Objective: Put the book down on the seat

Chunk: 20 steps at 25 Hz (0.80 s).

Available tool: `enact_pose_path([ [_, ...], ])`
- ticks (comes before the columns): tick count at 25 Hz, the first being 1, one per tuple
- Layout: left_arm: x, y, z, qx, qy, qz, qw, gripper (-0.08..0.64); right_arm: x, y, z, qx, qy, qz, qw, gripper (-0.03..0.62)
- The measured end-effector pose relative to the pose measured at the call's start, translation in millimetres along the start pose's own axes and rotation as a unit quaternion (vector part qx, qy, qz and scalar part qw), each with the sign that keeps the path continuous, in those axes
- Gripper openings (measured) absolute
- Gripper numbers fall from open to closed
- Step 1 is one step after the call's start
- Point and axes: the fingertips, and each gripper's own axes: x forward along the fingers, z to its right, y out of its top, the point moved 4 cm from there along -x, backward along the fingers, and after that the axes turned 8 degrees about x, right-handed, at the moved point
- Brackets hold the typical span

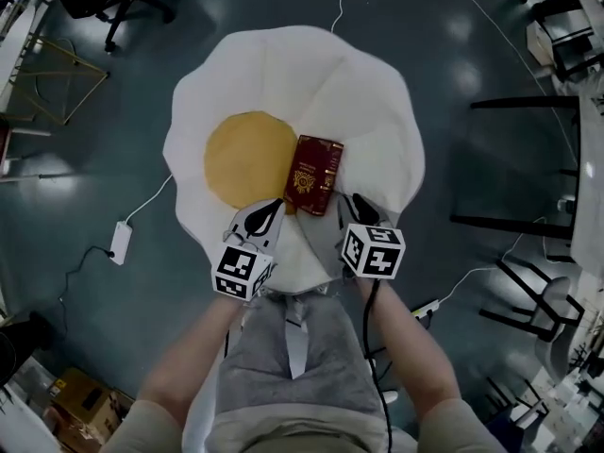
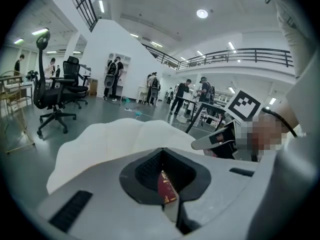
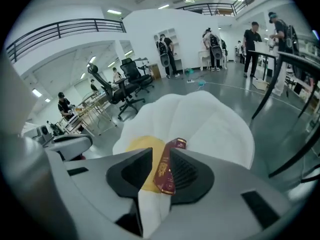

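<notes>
**Item: dark red book with gold emblem, on egg-shaped seat**

Dark red book (image 1: pixel 314 175): lies cover up on the white fried-egg-shaped cushion seat (image 1: pixel 311 74), overlapping the right edge of its round yellow centre (image 1: pixel 247 159).
Left gripper (image 1: pixel 274 208): at the book's near left corner, jaws drawn almost together with nothing visibly clamped.
Right gripper (image 1: pixel 359 202): by the near right corner, jaws partly apart, not clamping.

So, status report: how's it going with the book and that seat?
Left gripper fingers closed on book corner. Right gripper fingers apart, not gripping. Book on seat, at yellow cushion edge. Nothing in the way.
</notes>
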Motion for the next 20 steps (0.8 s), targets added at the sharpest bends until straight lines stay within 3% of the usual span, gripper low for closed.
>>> enact_pose_path([
  [5,-37.2,65.8,6.0,0.001,0.013,0.025,0.9996,0.005,-58.2,52.5,-34.6,-0.041,0.021,0.036,0.998,0.084],
  [11,-88.1,150.1,14.4,0.008,0.018,0.065,0.9977,0.005,-138.4,106.6,-77.4,-0.057,0.044,0.084,0.994,0.051],
  [18,-149.0,238.8,29.8,0.014,0.018,0.123,0.9922,0.005,-238.4,157.9,-126.4,-0.079,0.096,0.151,0.981,0.029],
  [20,-168.7,261.0,35.1,0.031,0.021,0.139,0.9896,0.005,-264.7,167.0,-141.0,-0.093,0.108,0.168,0.976,0.026],
])
